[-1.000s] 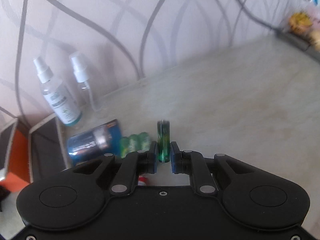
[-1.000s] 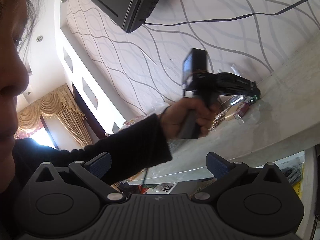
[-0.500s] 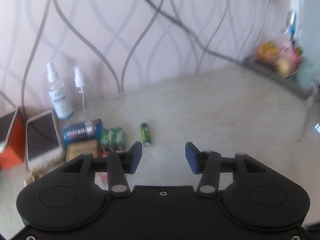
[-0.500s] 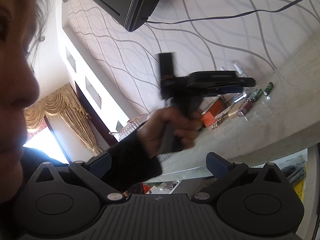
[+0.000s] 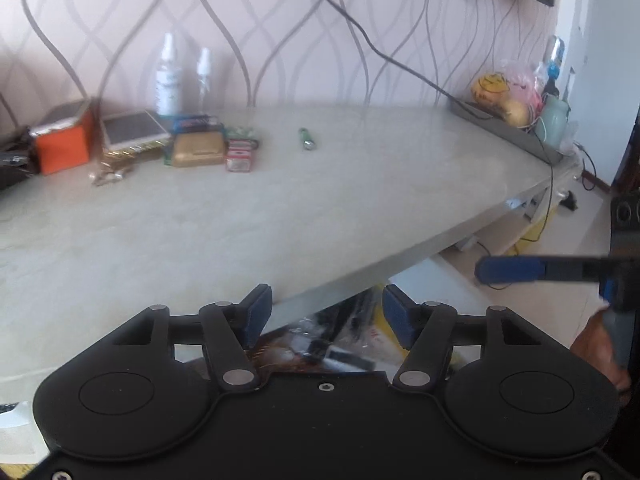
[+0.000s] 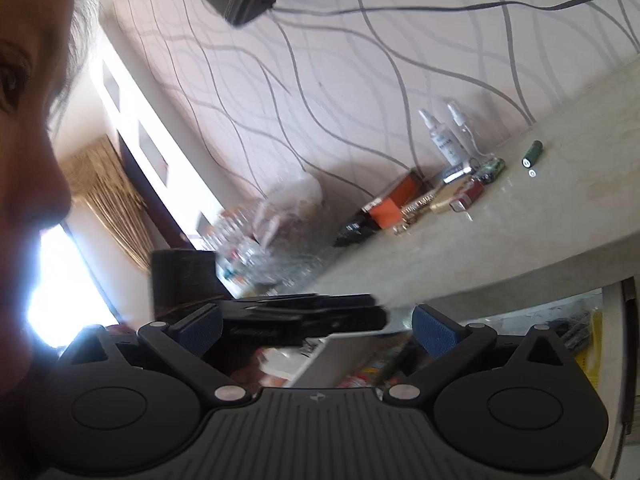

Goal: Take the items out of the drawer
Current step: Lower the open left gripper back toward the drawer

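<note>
**Two empty grippers over the open drawer**

Both grippers stand with jaws spread and nothing between them. The left gripper (image 5: 326, 316) hangs over the counter edge, its blue pads wide apart above the drawer (image 5: 344, 344), where a jumble of wrappers and dark packets shows below. The right gripper (image 6: 316, 330) is just as wide, aimed past the left tool toward the counter, with the drawer's contents visible at its lower right.

By my reading, the step in hand is a reach back into the drawer for another item, since the left jaws sit right above it and carry nothing. The next move calls for lowering into the clutter, choosing one piece that sits clear of its neighbours, and closing on it squarely; the crinkly wrappers look slippery and may drag other things up.

Further out on the counter (image 5: 280, 208), a green battery (image 5: 307, 139) lies on its side, apart from the rest. To its left sits a tight cluster: a battery pack (image 5: 240, 133), a red box (image 5: 239, 155), a gold tin (image 5: 198, 150), a phone (image 5: 134, 130), an orange box (image 5: 62, 146) and two spray bottles (image 5: 168, 76) against the wall.
</note>
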A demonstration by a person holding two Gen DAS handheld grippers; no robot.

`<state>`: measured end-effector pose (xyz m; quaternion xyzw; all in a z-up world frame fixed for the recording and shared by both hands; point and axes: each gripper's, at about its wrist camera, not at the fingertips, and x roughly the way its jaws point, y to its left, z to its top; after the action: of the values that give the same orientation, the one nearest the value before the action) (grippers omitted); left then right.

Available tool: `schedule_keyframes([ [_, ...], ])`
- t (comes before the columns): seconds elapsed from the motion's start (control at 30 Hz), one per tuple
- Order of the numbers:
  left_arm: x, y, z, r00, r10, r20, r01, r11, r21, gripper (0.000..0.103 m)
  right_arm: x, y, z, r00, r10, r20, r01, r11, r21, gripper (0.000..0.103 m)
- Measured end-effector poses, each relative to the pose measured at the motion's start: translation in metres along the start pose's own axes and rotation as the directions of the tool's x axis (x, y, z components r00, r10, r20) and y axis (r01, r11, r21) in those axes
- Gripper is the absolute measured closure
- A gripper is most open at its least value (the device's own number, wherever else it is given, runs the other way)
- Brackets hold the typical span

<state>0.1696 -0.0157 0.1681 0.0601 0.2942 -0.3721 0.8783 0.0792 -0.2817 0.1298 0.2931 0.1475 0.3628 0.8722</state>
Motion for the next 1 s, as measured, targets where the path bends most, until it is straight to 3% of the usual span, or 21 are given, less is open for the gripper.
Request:
schedule_keyframes([
  [0.23,-0.012,0.040,-0.030,0.998,0.051,0.046,-0.046,0.994,-0.098,0.024,0.020,0.011,-0.006,0.992,-0.073,-0.101,0.067,0.996,-0.065,0.000],
  [0.37,-0.011,0.049,-0.045,0.994,0.110,0.028,-0.109,0.993,-0.036,0.022,0.030,0.009,-0.008,0.983,-0.122,-0.137,0.114,0.991,-0.065,0.000],
  [0.43,-0.010,0.050,-0.049,0.993,0.117,0.008,-0.117,0.993,0.025,0.017,0.035,0.008,-0.008,0.977,-0.147,-0.154,0.138,0.988,-0.065,0.000],
  [0.57,-0.016,0.062,-0.047,0.999,0.033,0.019,-0.032,0.999,-0.023,0.012,0.045,0.007,-0.010,0.962,-0.195,-0.190,0.185,0.980,-0.067,0.000],
  [0.7,-0.026,0.072,-0.043,0.998,0.019,0.056,-0.014,0.996,-0.088,0.012,0.055,0.005,-0.011,0.944,-0.242,-0.225,0.232,0.970,-0.071,0.000],
  [0.83,-0.037,0.067,-0.046,0.990,-0.053,0.134,0.058,0.998,-0.037,0.009,0.060,0.005,-0.012,0.915,-0.347,-0.208,0.335,0.938,-0.087,0.000],
  [1.0,-0.043,0.065,-0.048,0.980,-0.122,0.158,0.123,0.992,0.001,0.009,0.067,0.004,-0.014,0.862,-0.473,-0.182,0.461,0.881,-0.105,0.000],
])
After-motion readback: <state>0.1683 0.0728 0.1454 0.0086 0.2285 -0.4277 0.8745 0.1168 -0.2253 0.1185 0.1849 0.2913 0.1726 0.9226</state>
